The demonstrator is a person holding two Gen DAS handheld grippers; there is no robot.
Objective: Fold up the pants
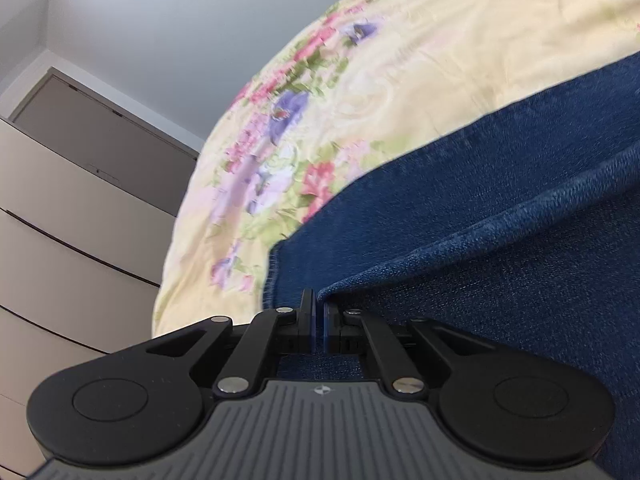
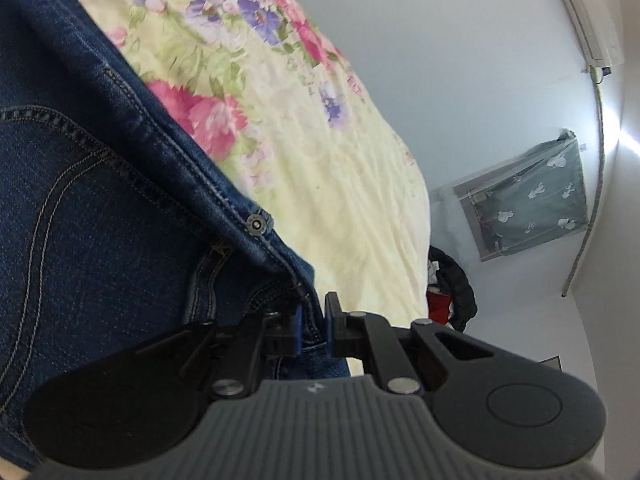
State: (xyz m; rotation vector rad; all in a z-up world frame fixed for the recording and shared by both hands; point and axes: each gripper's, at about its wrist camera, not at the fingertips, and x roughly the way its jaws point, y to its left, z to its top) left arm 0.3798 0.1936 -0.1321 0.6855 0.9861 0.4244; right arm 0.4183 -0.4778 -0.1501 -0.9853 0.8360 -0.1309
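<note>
the pants (image 2: 80, 208) are dark blue denim with tan stitching; the bedspread (image 1: 460, 60) is pale yellow with pink and purple flowers, green leaves.

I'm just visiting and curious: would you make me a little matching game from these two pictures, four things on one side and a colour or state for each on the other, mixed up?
Things:
1. jeans
2. bedspread
3. left gripper
4. drawer unit

Descriptions:
a. beige, beside the bed
b. shut on a fold of denim
c. dark blue, with a metal rivet
d. pale yellow, with pink and purple flowers

Pairs: 1-c, 2-d, 3-b, 4-a
</note>
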